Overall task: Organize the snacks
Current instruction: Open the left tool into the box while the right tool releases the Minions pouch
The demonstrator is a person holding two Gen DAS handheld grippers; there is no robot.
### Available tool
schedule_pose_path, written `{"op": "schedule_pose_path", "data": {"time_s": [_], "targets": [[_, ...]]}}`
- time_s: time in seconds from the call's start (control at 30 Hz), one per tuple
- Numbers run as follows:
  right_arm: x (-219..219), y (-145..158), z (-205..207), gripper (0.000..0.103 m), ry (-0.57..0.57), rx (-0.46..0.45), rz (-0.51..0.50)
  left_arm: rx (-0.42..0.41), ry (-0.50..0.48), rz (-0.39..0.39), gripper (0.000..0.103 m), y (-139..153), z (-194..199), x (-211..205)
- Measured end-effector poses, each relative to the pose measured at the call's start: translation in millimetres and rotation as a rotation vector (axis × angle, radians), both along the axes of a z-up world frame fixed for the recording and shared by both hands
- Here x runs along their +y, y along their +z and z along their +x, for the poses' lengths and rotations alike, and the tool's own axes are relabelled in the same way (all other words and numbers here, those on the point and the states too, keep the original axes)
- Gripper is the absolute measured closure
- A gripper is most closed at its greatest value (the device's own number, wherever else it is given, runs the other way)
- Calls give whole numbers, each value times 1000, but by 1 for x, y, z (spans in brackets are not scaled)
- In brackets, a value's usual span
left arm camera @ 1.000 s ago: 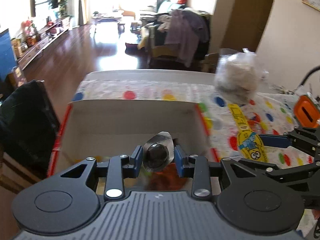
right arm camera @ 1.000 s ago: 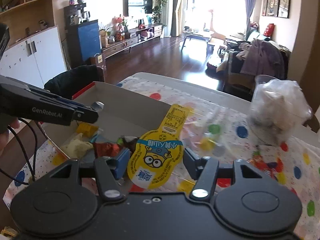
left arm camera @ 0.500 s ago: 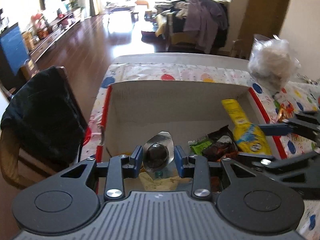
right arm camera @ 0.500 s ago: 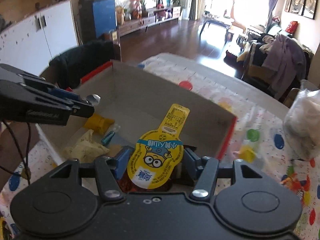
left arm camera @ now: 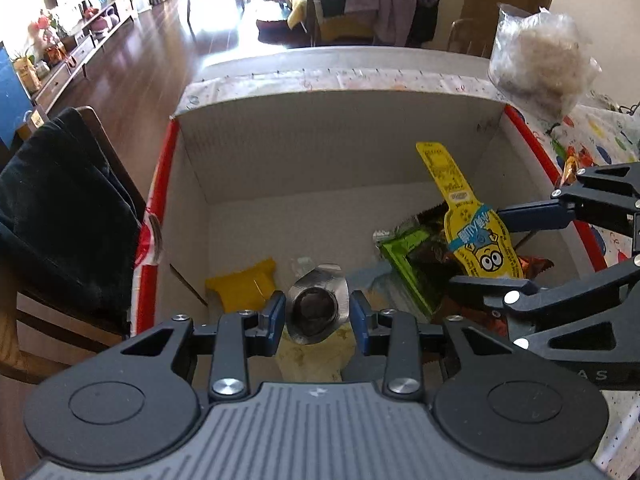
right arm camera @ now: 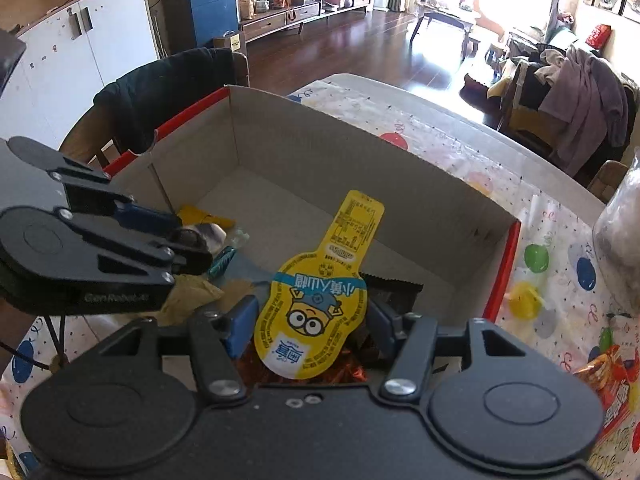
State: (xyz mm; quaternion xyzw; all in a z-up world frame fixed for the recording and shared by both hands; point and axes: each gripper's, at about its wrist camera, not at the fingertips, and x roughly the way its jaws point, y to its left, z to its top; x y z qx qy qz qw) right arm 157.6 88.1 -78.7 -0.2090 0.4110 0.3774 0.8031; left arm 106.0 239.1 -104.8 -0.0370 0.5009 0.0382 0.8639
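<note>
An open cardboard box (left arm camera: 320, 140) with red outer edges stands on the table and holds several snack packets. My left gripper (left arm camera: 318, 312) is shut on a small foil-lidded cup (left arm camera: 316, 304) with dark contents, low over the box's near left part, above a yellow wrapper (left arm camera: 244, 288). My right gripper (right arm camera: 310, 320) is shut on a yellow Minion snack pack (right arm camera: 312, 300), whose long tab points up over the box (right arm camera: 320, 148). In the left wrist view the right gripper (left arm camera: 500, 248) hangs over a green packet (left arm camera: 408, 256). In the right wrist view the left gripper (right arm camera: 188, 236) sits at the box's left side.
A clear bag of pale stuff (left arm camera: 540, 52) stands at the table's far right. A chair draped in black cloth (left arm camera: 60, 220) is against the box's left side. On the dotted tablecloth (right arm camera: 560, 248) right of the box lie a yellow jelly (right arm camera: 524, 296) and a red packet (right arm camera: 612, 372).
Both grippers have come down and in over the box, each still holding its snack. The Minion pack went from above the tablecloth to inside the box mouth.
</note>
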Motion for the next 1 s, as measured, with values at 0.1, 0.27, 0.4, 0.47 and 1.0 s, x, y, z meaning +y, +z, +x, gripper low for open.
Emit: {"op": "schedule_pose_path", "data": {"time_s": [0.1,0.27,0.4,0.47,1.0], "targets": [[1,0,1,43,-3,1,2,-2,-3,-7,68,0,-1,0],[-5,3,-3,39,-18,7,26,-9,17,-11,65,-1,-2,2],[-13,9,-7,19,-32,-10,62,-32,38,-30,50,4,-6,5],[-18,13,-10,18,-37,-17,71,-46,44,-40,49,9,-9,5],[-70,61,-32,2,-134,-27,242,-201,39,-31,29,57,-37,-16]]}}
